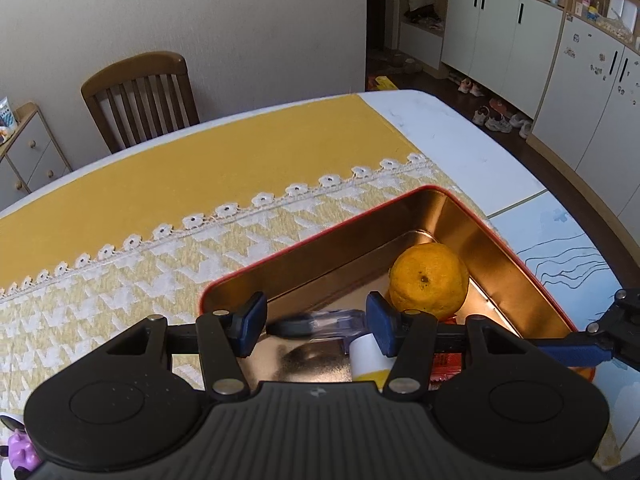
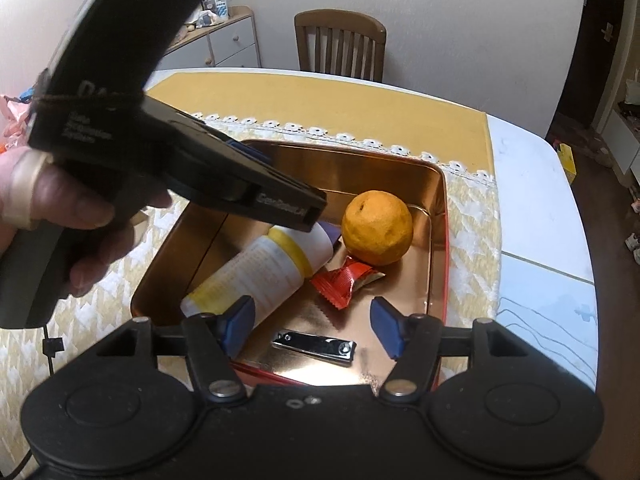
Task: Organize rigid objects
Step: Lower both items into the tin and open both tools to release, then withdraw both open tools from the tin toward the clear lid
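Observation:
A red-rimmed gold tin (image 1: 500,248) (image 2: 438,216) sits on the yellow tablecloth. It holds an orange (image 1: 430,280) (image 2: 378,228), a white bottle with a yellow band (image 2: 264,268) (image 1: 368,356), a red wrapper (image 2: 346,280) and a nail clipper (image 2: 314,346). My left gripper (image 1: 316,322) is open over the tin, with a blurred clear and dark object (image 1: 320,322) between its fingers, seemingly loose. My right gripper (image 2: 312,324) is open and empty above the clipper.
The left gripper's body (image 2: 180,160) and the hand holding it fill the left of the right wrist view. A wooden chair (image 1: 140,100) stands behind the table. A purple toy (image 1: 20,448) lies at the near left. Cabinets (image 1: 520,40) line the right wall.

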`<state>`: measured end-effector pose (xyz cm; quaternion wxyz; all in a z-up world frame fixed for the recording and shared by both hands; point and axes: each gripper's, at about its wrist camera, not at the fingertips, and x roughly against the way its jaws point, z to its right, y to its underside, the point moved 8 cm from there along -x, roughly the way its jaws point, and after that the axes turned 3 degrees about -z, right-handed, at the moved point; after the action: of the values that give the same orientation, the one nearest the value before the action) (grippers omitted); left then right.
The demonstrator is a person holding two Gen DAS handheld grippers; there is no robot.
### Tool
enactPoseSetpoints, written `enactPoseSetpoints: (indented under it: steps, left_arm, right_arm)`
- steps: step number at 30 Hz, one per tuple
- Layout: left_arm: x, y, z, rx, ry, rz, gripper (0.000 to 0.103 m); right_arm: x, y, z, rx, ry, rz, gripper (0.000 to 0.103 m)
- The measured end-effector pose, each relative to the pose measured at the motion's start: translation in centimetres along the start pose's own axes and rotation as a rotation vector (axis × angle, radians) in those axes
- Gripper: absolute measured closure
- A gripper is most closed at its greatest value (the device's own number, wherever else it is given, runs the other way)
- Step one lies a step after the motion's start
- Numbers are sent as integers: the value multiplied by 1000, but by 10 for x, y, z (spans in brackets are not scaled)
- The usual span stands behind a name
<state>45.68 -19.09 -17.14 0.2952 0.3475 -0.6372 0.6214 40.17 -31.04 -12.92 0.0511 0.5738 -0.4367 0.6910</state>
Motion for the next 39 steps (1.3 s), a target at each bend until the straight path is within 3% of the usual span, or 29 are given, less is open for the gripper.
enactPoseSetpoints:
  steps: [22, 24, 31, 39]
  left_arm:
    - [79, 19, -22, 27, 72, 108, 45]
    - [87, 22, -25, 27, 79, 117, 44]
    - [110, 32, -39, 38, 98, 143, 37]
    - [134, 48, -65, 48, 130, 178, 23]
  right_arm:
    - [35, -5, -28, -65, 21, 84, 32]
    - [40, -6, -31, -65, 26, 97, 25]
    - [51, -10, -46, -72, 25, 126, 20]
    - [58, -13, -72, -82, 10, 151, 8]
